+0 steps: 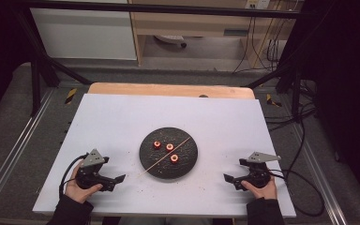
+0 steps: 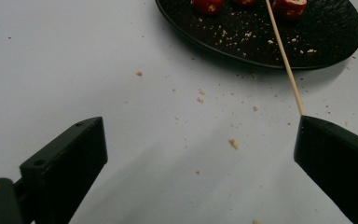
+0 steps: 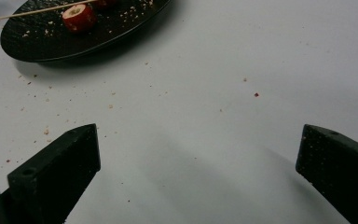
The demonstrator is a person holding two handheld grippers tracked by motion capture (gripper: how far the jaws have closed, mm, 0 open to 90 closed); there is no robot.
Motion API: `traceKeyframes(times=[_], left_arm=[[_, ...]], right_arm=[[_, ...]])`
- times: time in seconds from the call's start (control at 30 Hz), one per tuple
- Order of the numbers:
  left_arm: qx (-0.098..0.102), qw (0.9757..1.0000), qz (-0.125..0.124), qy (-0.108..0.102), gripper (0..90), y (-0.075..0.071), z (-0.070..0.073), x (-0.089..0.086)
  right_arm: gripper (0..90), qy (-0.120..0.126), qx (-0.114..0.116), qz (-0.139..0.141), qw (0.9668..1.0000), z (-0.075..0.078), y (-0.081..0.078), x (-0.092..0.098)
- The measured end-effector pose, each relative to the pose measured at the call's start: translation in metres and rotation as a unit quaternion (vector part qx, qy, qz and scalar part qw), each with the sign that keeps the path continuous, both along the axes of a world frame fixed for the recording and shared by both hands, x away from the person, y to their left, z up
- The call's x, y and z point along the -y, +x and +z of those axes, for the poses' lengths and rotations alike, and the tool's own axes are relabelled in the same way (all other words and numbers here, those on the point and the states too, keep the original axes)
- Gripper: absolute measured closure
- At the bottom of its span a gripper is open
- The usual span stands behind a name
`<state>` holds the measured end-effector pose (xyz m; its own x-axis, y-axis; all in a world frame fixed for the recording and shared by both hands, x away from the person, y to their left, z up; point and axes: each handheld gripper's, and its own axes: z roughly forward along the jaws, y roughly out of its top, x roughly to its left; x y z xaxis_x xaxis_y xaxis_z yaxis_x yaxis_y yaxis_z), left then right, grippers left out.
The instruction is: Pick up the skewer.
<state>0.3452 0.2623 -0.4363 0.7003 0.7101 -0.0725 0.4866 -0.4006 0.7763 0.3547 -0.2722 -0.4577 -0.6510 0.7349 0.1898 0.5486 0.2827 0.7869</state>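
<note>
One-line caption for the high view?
Both open grippers rest beside a black plate holding three red pieces and a skewer.

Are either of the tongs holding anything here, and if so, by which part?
Nothing is held. The left tongs and right tongs both stand open over the white table. The wooden skewer lies across the black plate, ungripped.
</note>
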Motion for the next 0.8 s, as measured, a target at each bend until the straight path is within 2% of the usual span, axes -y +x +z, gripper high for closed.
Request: traceKeyframes(times=[0.53,0.8], left_arm=[[-0.002,0.9998,-0.011,0.015,2.5,0.005,0.009,0.021],[0.000,0.9996,-0.013,0.026,2.8,0.011,0.020,0.033]], right_arm=[[0.6,-0.001,-0.002,0.001,1.0000,0.000,0.000,0.000],[0.6,-0.004,-0.003,0.001,1.0000,0.000,0.000,0.000]])
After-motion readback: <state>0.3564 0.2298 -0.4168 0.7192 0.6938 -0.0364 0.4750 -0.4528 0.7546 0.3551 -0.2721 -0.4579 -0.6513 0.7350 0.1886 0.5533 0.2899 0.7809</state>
